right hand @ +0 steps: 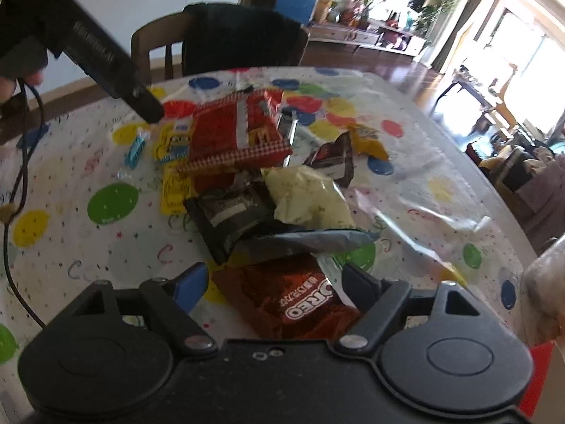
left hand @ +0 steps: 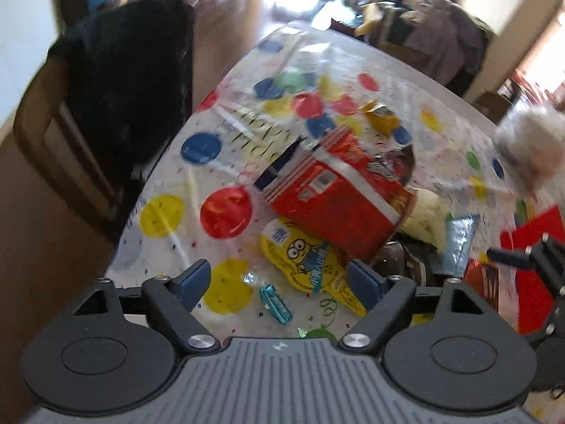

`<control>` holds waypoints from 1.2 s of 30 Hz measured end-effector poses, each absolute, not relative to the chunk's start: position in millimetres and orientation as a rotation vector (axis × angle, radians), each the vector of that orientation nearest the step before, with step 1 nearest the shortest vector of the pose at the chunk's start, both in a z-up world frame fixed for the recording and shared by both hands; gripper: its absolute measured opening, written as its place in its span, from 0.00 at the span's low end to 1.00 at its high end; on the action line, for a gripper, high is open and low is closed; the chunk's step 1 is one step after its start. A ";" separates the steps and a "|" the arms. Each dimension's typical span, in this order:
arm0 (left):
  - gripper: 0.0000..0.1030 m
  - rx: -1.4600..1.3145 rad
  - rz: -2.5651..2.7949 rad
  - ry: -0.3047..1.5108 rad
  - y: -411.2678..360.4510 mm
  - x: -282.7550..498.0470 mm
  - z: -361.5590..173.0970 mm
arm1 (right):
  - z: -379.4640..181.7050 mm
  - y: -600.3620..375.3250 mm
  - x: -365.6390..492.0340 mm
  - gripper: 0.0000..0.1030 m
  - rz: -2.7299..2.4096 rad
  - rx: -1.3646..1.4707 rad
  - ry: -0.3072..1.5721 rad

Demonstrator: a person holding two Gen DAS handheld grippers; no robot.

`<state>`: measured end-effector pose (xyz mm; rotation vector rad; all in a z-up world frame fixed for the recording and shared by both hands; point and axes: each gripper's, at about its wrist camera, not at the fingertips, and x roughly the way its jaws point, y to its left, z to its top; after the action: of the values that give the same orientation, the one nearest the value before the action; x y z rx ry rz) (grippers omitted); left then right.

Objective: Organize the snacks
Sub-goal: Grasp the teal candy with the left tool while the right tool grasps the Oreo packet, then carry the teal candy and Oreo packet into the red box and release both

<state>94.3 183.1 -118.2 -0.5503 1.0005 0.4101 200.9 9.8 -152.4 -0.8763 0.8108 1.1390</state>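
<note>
Snacks lie heaped mid-worktop (right hand: 406,183) on the spotted cloth, all placed here from the one big red bag (right hand: 236,134). Touching its near edge: one yellow cartoon pouch (left hand: 310,265), one black packet (right hand: 229,215) and one pale yellow bag (right hand: 310,198). One blue candy (left hand: 275,298) lies apart beside the pouch; one Oreo packet (right hand: 300,304) lies nearest. Left claw (left hand: 282,281) and right claw (right hand: 279,288) both hang released, gripping nothing.

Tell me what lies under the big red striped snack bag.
The red striped bag rests on the yellow Minions pouch and a dark wrapper. Whatever lies beneath its middle is covered.
</note>
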 end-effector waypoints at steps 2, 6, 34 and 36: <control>0.68 -0.614 0.435 1.037 188.6 96.1 -125.8 | -154.4 10.5 207.1 0.74 1.143 -0.879 0.839; 0.60 -0.692 0.463 1.071 190.8 100.4 -138.7 | -157.0 11.5 216.1 0.68 1.149 -0.867 0.880; 0.11 -0.635 0.424 1.051 168.7 91.6 -155.9 | -145.9 -43.9 183.5 0.39 0.721 -0.506 0.994; 0.11 -0.635 0.403 1.049 168.7 87.2 -156.1 | -143.0 -52.9 178.4 0.39 0.682 -0.457 1.015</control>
<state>87.2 168.7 -156.1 -0.6354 1.0491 0.4034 178.4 -52.9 -143.0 -0.4573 1.0147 0.6822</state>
